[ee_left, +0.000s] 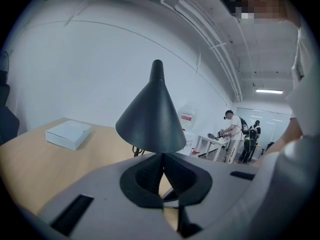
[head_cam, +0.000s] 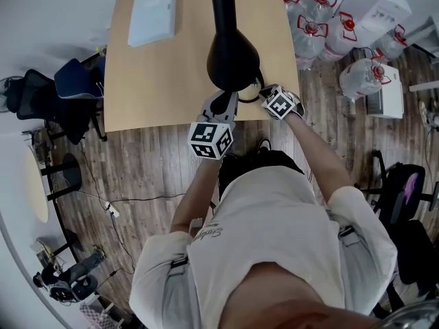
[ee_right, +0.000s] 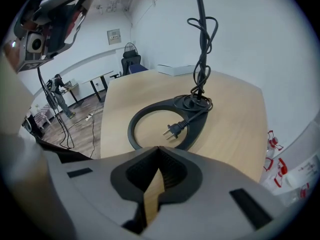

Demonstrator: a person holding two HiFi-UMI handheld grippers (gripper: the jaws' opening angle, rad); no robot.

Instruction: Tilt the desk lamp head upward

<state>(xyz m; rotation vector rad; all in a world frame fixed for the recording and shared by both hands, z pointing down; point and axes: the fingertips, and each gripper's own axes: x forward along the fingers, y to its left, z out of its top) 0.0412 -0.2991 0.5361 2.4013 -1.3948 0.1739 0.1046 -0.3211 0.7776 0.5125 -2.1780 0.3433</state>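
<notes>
Left gripper (ee_left: 162,156), jaw pads pressed together on nothing, sits just below the rim of the lamp head (ee_left: 152,119); right gripper (ee_right: 159,151), likewise closed and empty, faces the ring-shaped lamp base (ee_right: 199,121) on the desk (ee_right: 235,109). The lamp head, a matte black cone over the desk's near edge, stands near-vertical, narrow neck up, mouth down.

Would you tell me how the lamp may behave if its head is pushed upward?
The head looks like a rigid cone, so it would probably pivot rather than flex. The base is a wide flat ring on the table, so tipping seems unlikely, though it might slide. The cord hangs loose with its plug free, so it should not tug.
</notes>
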